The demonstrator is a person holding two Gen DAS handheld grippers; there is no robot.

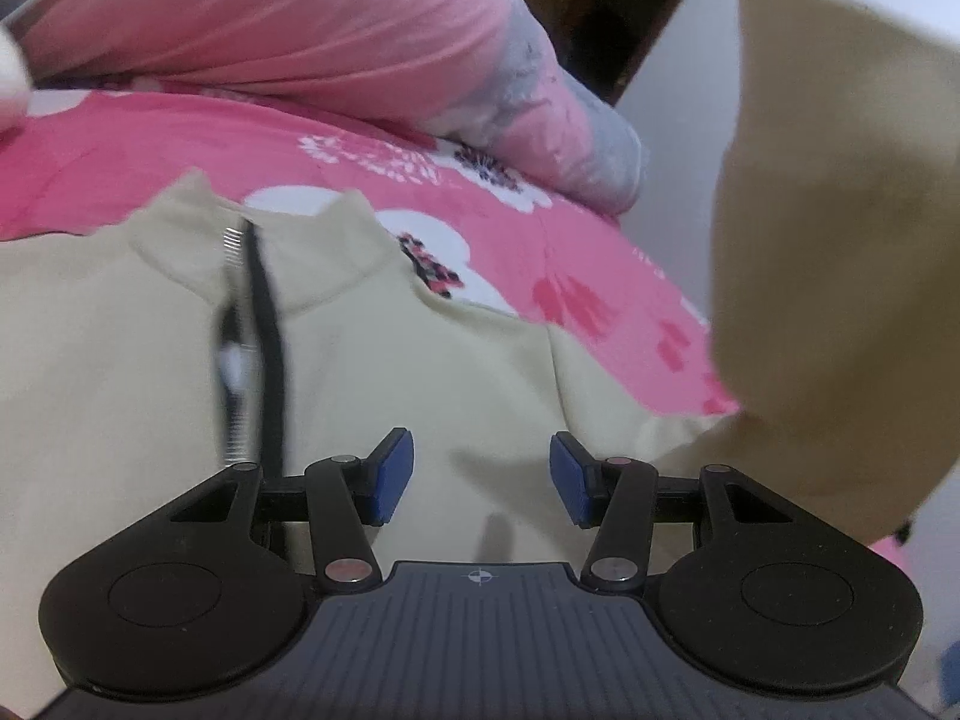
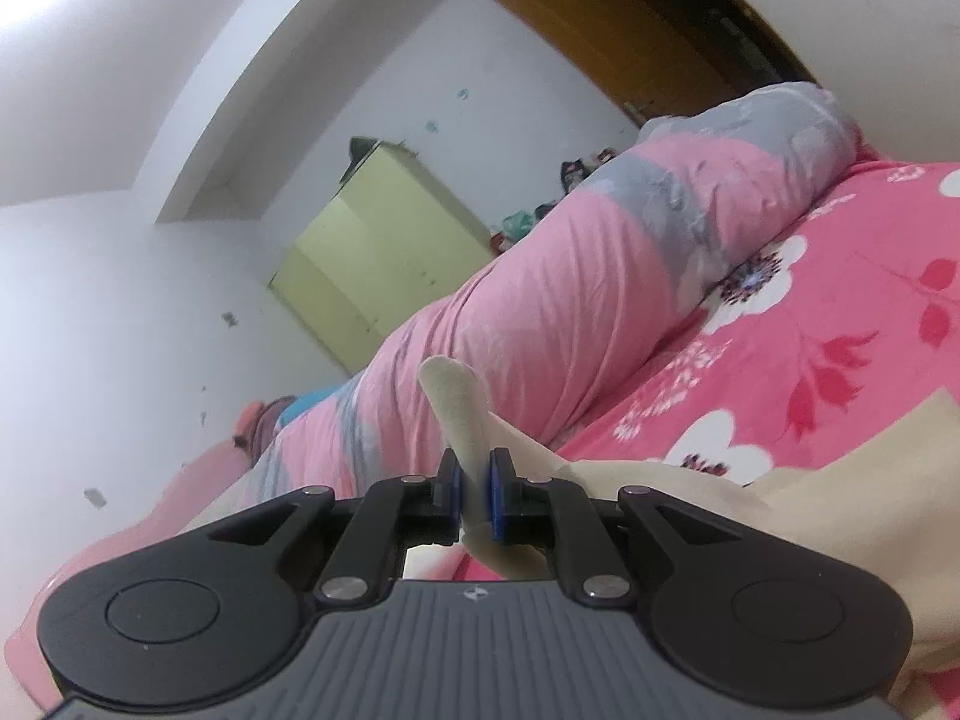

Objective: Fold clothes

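A cream zip-neck top (image 1: 150,360) lies flat on the pink flowered bedsheet (image 1: 180,138), collar away from me, with its dark zipper (image 1: 240,330) partly undone. My left gripper (image 1: 480,474) hovers open just over the chest of the top, and no cloth is between its blue pads. At the right of the left wrist view a cream sleeve (image 1: 840,240) hangs lifted in the air. My right gripper (image 2: 474,492) is shut on that sleeve's cuff (image 2: 456,396), which pokes up between the pads. The rest of the top (image 2: 840,510) trails off to the right below it.
A rolled pink and grey quilt (image 1: 300,18) (image 2: 570,300) lies along the far side of the bed. Beyond it stand a pale yellow cabinet (image 2: 384,264), a wooden door (image 2: 600,30) and white walls. The flowered sheet (image 2: 840,300) stretches to the right.
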